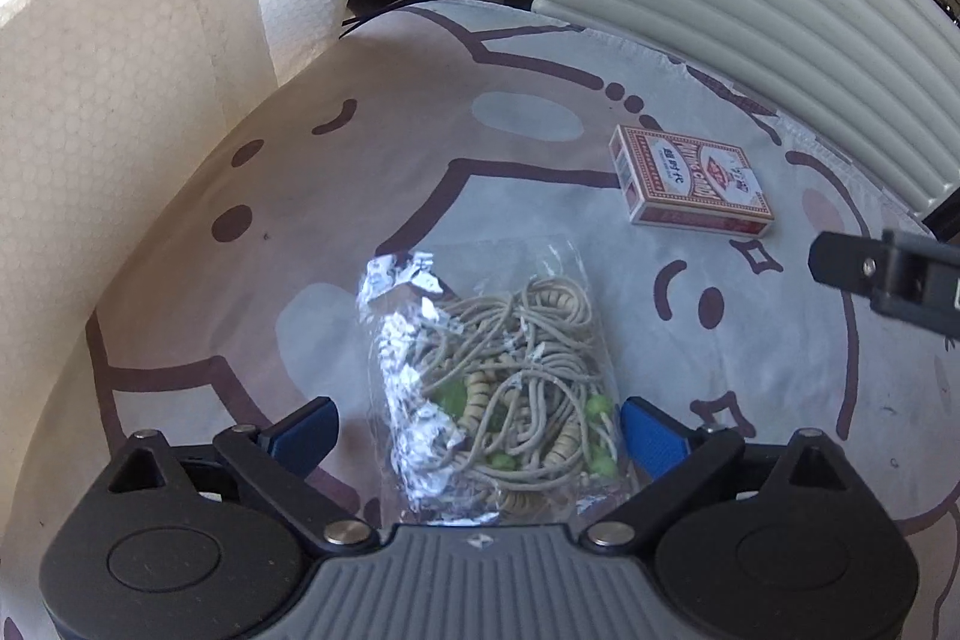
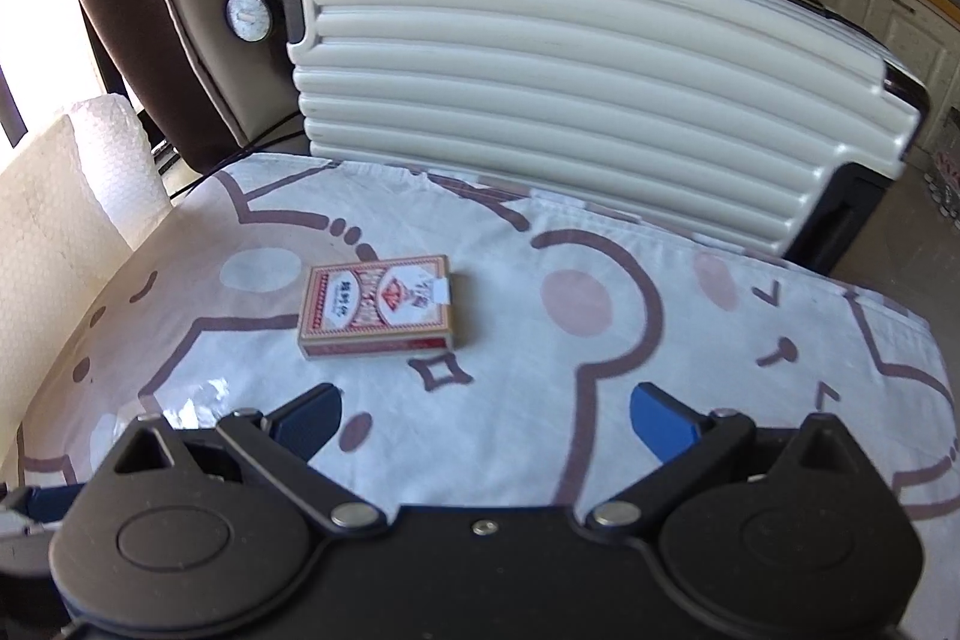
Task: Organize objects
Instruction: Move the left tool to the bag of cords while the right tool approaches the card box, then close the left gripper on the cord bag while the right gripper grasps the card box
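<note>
Fingers (image 1: 651, 436) of left gripper (image 1: 477, 427) straddle bag (image 1: 498, 388) (perhaps touching).

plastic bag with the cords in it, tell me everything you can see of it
The clear plastic bag is crinkled and glints silver along its left edge. Inside lies a tangle of beige cords with coiled sections and small green beads. It lies flat on the cartoon-print cloth, between the open blue-padded fingers of the left gripper, which do not visibly pinch it. The card box lies apart from it.
</note>
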The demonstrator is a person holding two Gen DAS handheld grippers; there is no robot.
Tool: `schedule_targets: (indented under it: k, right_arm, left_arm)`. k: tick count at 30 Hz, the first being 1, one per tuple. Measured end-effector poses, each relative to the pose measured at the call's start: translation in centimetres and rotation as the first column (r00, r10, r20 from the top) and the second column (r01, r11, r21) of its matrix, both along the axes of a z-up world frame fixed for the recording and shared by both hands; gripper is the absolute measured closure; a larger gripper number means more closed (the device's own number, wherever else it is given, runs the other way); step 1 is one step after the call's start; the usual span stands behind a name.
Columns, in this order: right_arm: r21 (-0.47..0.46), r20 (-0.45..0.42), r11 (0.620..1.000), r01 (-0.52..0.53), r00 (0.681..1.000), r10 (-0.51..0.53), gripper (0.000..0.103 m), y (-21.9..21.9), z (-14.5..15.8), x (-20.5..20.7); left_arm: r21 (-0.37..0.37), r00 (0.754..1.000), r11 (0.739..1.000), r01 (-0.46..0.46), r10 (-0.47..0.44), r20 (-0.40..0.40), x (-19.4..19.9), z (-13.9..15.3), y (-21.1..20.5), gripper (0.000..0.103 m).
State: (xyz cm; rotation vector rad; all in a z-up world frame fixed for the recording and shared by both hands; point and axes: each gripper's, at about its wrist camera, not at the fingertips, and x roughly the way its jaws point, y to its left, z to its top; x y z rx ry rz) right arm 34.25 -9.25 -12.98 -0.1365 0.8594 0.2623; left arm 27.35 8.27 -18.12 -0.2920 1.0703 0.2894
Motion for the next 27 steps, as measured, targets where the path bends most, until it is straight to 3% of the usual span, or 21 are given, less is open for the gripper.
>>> schedule_targets:
  k: [5, 13, 20, 27]
  right_arm:
    - [-0.007, 0.000, 0.999, -0.042, 0.999, 0.042, 0.000, 2.4, -0.6, 1.0]
    - [-0.007, 0.000, 0.998, -0.067, 0.998, 0.067, 0.000, 5.2, -1.9, 2.8]
    - [-0.032, -0.008, 0.997, -0.070, 0.998, 0.070, 0.000, 7.4, -3.2, 4.7]
    - [-0.076, -0.024, 0.995, -0.057, 0.998, 0.056, 0.000, 8.6, -4.9, 6.0]
  left_arm:
    - [-0.036, 0.999, 0.998, -0.044, 0.044, 0.004, -0.7, -0.2, 2.8, 0.023]
    - [-0.003, 0.997, 0.997, -0.082, 0.082, -0.006, -2.6, 0.1, 7.3, 0.027]
    - [-0.048, 0.994, 0.994, -0.094, 0.091, -0.051, -5.2, 0.5, 10.5, 0.028]
    - [-0.088, 0.994, 0.996, -0.012, 0.002, -0.109, -7.0, 0.9, 10.4, 0.028]
